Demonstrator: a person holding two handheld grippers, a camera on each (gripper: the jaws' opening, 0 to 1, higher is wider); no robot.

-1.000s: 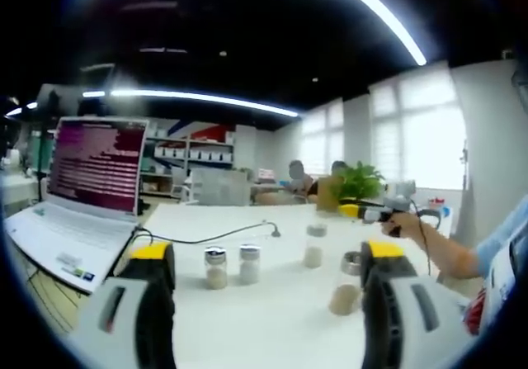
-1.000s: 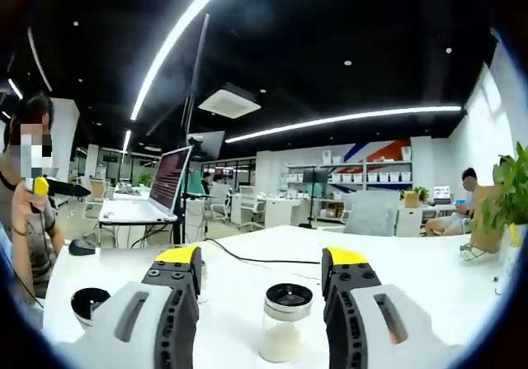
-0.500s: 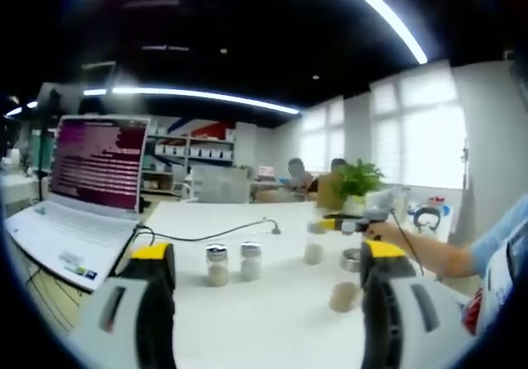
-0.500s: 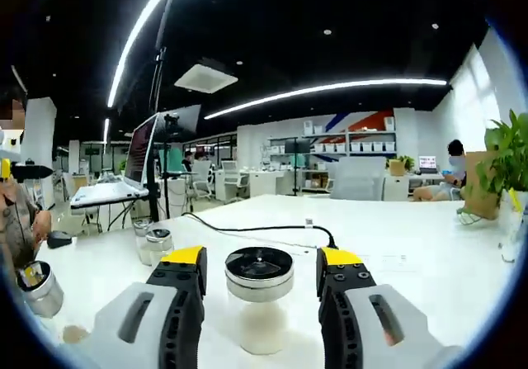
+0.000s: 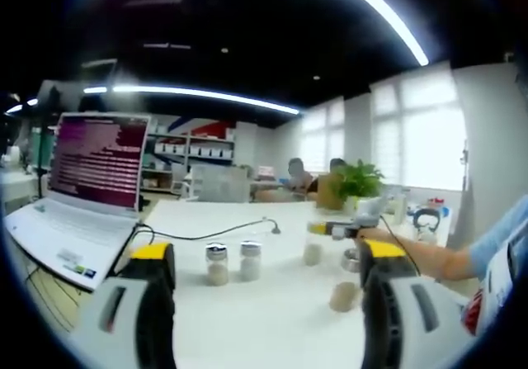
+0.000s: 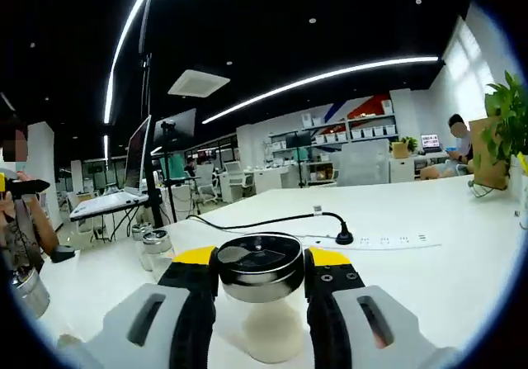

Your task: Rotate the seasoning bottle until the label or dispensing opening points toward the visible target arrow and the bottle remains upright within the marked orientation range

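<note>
tongs close around the seasoning bottle's cap

right tongs [image 6: 260,263] sit with their yellow-tipped jaws narrowed against both sides of the dark round cap of the seasoning bottle [image 6: 259,290], which stands upright on the white surface [image 6: 429,270] directly in front of the camera. the bottle's clear body holds a pale powder at the bottom. beyond it, a black cable [image 6: 264,220] runs across the surface to a plug in a white power strip [image 6: 388,240]. two more small jars [image 6: 150,243] stand together off to the left, and another metal-capped jar [image 6: 25,290] is at the far left edge, near a person [image 6: 21,212] holding a gripper.

in the left gripper view, the left tongs [image 5: 268,266] hang wide apart over the surface, holding nothing. between their jaws stand two small jars [image 5: 231,262] side by side, with the same cable [image 5: 206,235] curling behind them. to the right, the right tongs [image 5: 334,230] reach in from a hand [image 5: 388,241] and close on a jar there, with another jar [image 5: 343,288] nearer the camera. an open laptop [image 5: 78,196] with a lit screen rests on the left of the surface, and a potted plant [image 5: 359,183] stands at the far side.
</note>
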